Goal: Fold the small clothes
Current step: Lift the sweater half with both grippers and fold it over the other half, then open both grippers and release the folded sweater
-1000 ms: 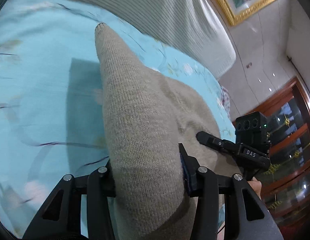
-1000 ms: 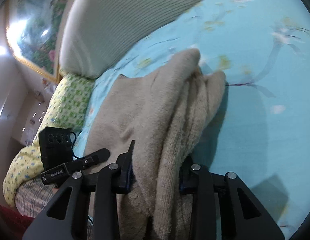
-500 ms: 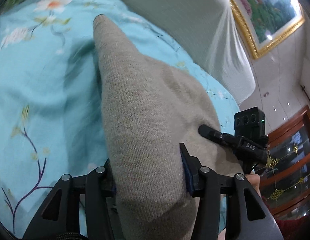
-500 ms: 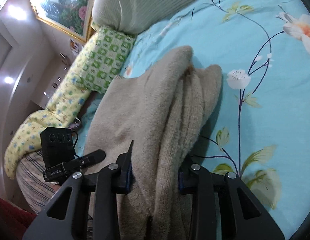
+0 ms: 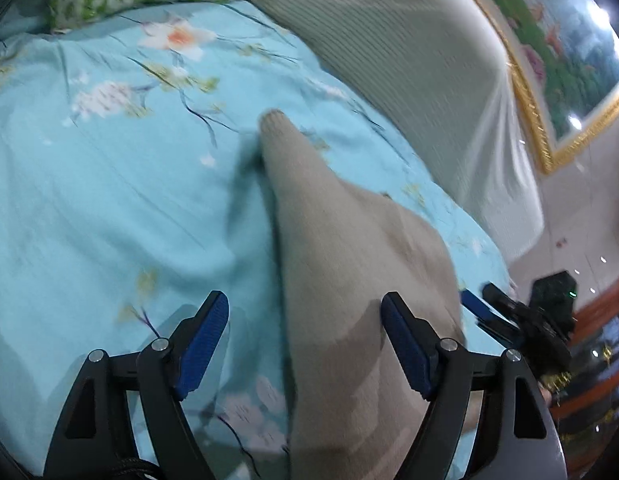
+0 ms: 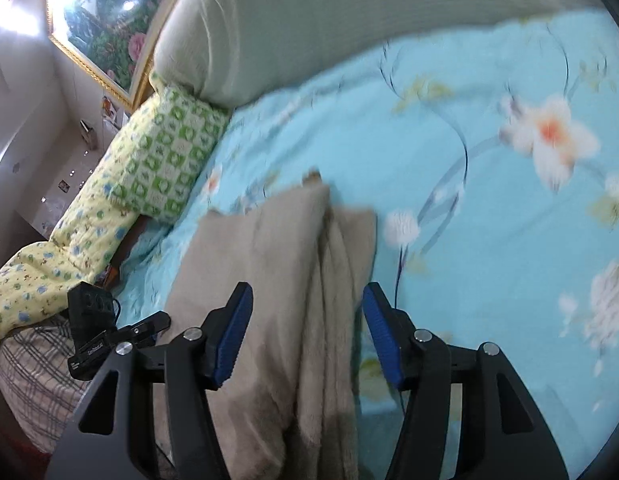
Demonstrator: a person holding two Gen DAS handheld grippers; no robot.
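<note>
The left claw [image 5: 303,344] is opening, its jaws well apart and clear of the beige sweater [image 5: 349,280] that lies between them on the blue sheet [image 5: 109,208]. The right claw [image 6: 307,336] is opening too, the cloth loose between its pads. This looks like the release after 1 fold, though blur hides the edges. Next: draw both back and regrip a far edge, short of the pillow [image 6: 161,160].
</note>
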